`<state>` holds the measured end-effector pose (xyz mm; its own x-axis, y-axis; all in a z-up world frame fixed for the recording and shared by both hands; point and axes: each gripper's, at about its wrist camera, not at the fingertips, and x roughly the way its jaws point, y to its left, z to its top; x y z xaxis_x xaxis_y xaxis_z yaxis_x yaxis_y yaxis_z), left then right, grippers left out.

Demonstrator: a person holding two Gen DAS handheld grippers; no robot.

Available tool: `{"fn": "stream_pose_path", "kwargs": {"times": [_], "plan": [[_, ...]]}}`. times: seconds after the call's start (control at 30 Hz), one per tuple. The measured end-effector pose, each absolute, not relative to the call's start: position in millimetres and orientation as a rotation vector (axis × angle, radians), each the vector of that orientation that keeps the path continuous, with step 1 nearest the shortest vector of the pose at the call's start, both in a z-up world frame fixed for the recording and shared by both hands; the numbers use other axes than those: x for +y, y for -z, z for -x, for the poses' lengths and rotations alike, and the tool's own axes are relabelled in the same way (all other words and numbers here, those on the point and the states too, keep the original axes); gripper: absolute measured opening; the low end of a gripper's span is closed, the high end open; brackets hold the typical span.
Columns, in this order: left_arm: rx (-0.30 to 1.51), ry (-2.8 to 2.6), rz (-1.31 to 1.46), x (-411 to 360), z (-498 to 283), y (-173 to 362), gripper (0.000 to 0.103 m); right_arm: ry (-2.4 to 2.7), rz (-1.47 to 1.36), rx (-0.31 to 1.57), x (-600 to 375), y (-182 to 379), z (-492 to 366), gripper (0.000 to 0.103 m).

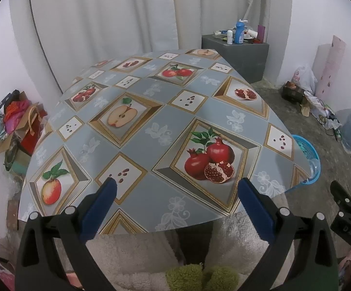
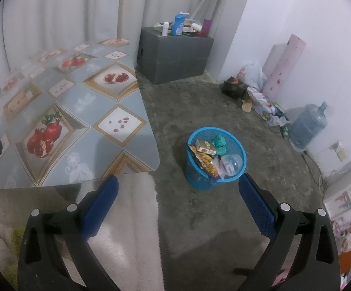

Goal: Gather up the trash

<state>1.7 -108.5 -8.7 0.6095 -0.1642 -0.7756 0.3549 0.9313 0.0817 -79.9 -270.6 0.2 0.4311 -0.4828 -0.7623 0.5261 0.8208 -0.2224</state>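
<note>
A blue mesh trash basket (image 2: 194, 178) stands on the concrete floor to the right of the table. It holds a snack wrapper (image 2: 205, 160), a small carton (image 2: 205, 146), a teal crumpled piece (image 2: 220, 143) and a clear plastic dome (image 2: 231, 162). Part of the basket (image 1: 308, 152) shows past the table's right edge in the left wrist view. My right gripper (image 2: 177, 186) is open and empty, above the floor near the basket. My left gripper (image 1: 176, 189) is open and empty over the table's front edge. The table (image 1: 146, 189) has a fruit-print cloth with nothing on it.
A grey box (image 2: 175, 55) with bottles on top stands by the curtain. Bags and a water jug (image 2: 306, 126) line the right wall. A bag pile (image 1: 18, 126) sits left of the table. A white fluffy cloth (image 2: 131, 218) lies below the table's front edge.
</note>
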Motion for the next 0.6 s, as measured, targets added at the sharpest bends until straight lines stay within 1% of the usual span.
{"fn": "stream_pose_path", "kwargs": {"times": [0.6], "plan": [[0.872, 0.294, -0.224, -103.0, -4.6, 9.1, 0.098, 0.657, -0.053, 0.931, -276.9, -7.1, 87.3, 0.095]]}}
